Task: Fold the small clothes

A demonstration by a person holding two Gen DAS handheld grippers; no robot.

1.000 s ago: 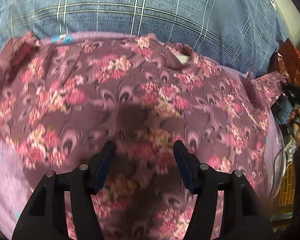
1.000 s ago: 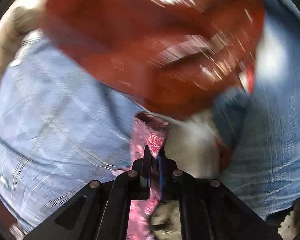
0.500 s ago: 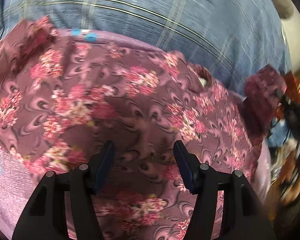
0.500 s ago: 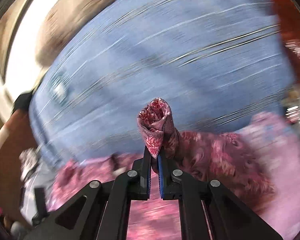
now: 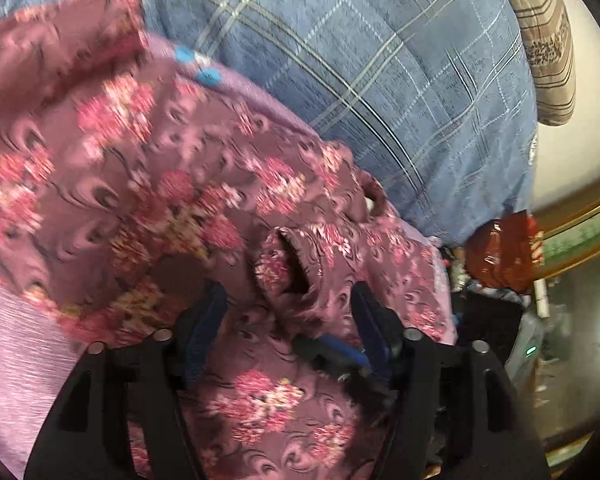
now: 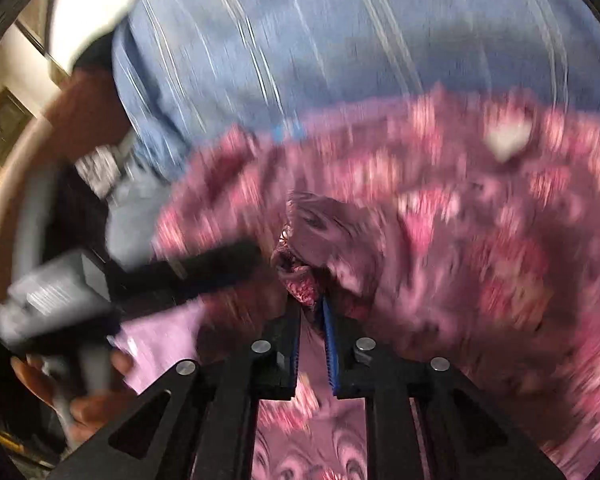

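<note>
Blue plaid bedcover (image 5: 400, 92) filled the background, w/ a plain lilac cloth (image 5: 16, 364) spread on it under the work.

Left gripper (image 5: 290, 312) hung over the floral garment (image 5: 140, 184), jaws spread wide & just been opening further; fabric lay below the gap, pads not pressing it. Right gripper (image 6: 312, 312) sat just beside it, seen in the left view as a dark tip w/ a blue pad against the left gripper's right finger. Its jaws had just been opening a little from a tight pinch; narrow gap now, blue ribbed pad (image 6: 330, 344) showing on the right finger. Sleeve cuff (image 6: 298, 276) sat at the fingertips, bunched; too blurred to tell if pads pressed on it or had let go.

In the left view the sleeve cuff (image 5: 286, 260) lay folded in over the garment's body, its open end facing up, between the neckline (image 5: 374, 196) & the left gripper's tips. Garment was maroon-pink w/ flower clusters, spread flat across the lilac cloth, other sleeve up at far left.

Right view: a hand (image 6: 84, 396) held the left gripper's grey handle at lower left. Red shiny bag (image 5: 500, 252) sat at the bed edge, right; striped pillow (image 5: 548, 40) top right.
</note>
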